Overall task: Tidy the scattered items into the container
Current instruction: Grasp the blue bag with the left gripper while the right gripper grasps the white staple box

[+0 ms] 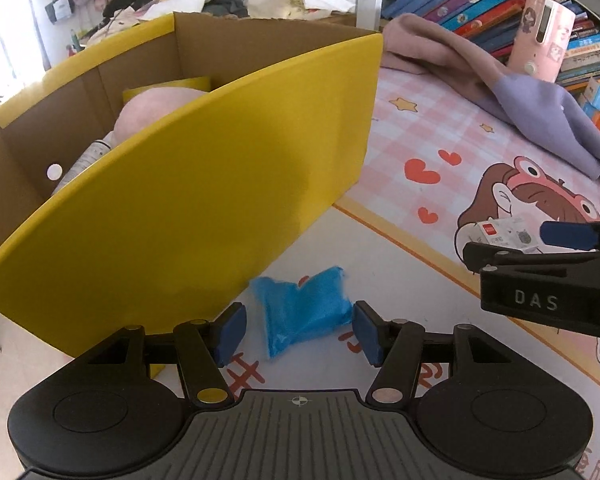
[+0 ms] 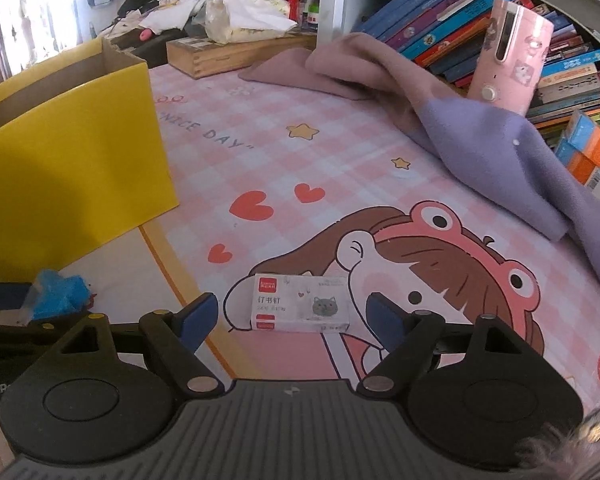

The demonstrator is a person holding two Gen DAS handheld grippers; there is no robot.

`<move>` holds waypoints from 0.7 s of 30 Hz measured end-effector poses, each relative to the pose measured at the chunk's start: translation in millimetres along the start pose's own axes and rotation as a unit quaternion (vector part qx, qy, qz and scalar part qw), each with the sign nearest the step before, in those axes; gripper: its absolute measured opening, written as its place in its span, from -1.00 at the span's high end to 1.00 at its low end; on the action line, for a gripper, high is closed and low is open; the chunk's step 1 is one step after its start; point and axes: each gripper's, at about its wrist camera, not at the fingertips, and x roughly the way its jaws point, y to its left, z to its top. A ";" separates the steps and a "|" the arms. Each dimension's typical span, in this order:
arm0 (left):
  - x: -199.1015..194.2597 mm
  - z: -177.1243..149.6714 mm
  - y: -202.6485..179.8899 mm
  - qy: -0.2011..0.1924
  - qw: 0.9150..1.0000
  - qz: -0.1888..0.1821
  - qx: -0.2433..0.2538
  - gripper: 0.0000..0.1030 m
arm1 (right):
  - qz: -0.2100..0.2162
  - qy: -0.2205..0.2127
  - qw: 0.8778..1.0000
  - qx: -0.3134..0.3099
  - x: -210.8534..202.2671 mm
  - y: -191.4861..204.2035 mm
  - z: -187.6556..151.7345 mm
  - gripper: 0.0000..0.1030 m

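Nearest the left wrist camera, the left gripper (image 1: 300,330) has its fingers (image 1: 230,332) apart on either side of a blue packet (image 1: 302,314), one pad close to each end; I cannot tell whether either pad touches it, so it does not read as clamped. That straddle suggests a grasp being lined up. The packet lies on the surface just in front of the yellow box (image 1: 204,184), close to the foot of its near wall. It is pinched in the middle like a bow, and its long axis runs roughly along that wall, from one finger to the other.

In the right wrist view, the right gripper (image 2: 296,320) also has its fingers (image 2: 198,320) apart, set wider than a small white staple box (image 2: 300,304) that lies flat between them, with clear gaps on both sides. This box sits well to the right of the yellow box, on the cartoon-printed mat (image 2: 260,152). Its printed face is up, and its long axis runs across the jaw gap, so closing would probably catch its short ends.

Both items remain outside the yellow box, which already holds a pale pink rounded thing (image 1: 148,108). A purple cloth (image 2: 480,144) lies beyond, against the books (image 2: 432,28).
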 end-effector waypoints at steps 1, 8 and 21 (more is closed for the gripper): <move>-0.9 -0.3 0.5 0.000 1.000 0.000 0.000 -0.12 | 0.000 0.004 1.000 0.001 2.1 -0.3 0.0 -0.43; 0.4 2.7 2.7 -0.005 1.000 -0.019 0.000 0.14 | 0.015 0.005 1.000 0.017 5.9 -2.4 -1.5 -0.01; -19.5 2.4 11.4 -0.019 0.995 -0.083 0.046 0.34 | 0.003 -0.004 0.999 0.049 -20.7 4.1 -11.8 0.00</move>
